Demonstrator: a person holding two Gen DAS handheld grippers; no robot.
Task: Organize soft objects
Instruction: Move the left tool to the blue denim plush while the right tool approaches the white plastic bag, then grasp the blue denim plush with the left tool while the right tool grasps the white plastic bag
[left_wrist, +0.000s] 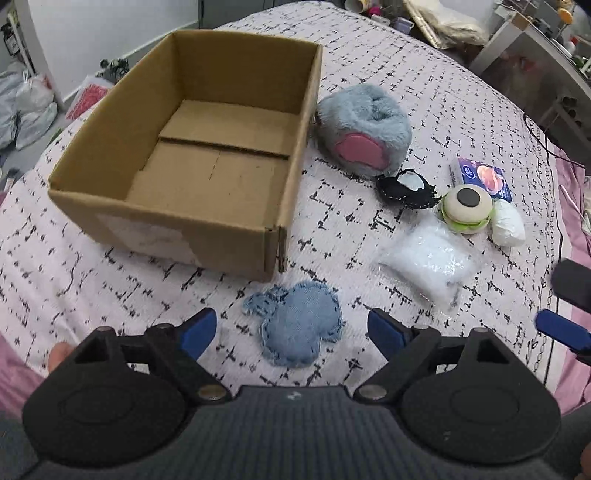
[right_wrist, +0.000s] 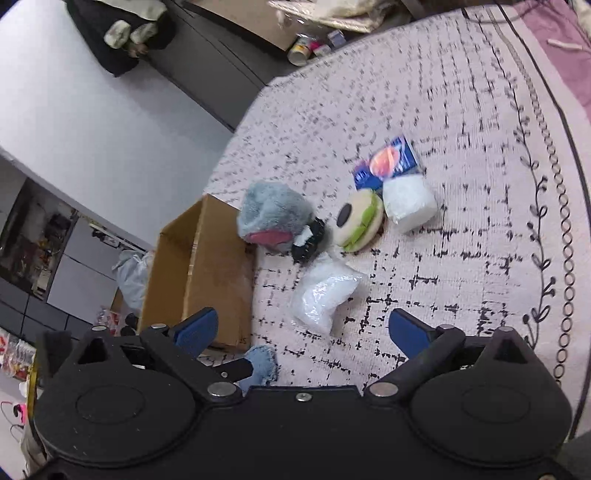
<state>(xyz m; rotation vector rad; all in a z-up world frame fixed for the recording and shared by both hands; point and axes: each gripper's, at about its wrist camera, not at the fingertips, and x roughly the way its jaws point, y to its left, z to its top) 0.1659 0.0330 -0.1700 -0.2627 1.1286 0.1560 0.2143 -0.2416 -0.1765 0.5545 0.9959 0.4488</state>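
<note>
Your left gripper (left_wrist: 291, 328) hangs with its jaws spread wide and nothing in them, straddling the denim stuffed patch (left_wrist: 295, 326) that lies on the patterned bedspread (left_wrist: 424, 74) just ahead of the fingertips. The cardboard box (left_wrist: 192, 147) sits at eleven o'clock from there, open and holding nothing.

Your right gripper (right_wrist: 306, 332) is also wide and holding nothing, hovering over the clear bag of white filling (right_wrist: 325, 291). At twelve to one o'clock lie the burger squishy (right_wrist: 356, 221), a white packet (right_wrist: 408, 201), a tissue pack (right_wrist: 391, 158) and the grey-blue plush (right_wrist: 271, 216).

You seem to be at the first pick. Next, I judge, lower the left, close on the denim piece, and carry it to the box.
</note>
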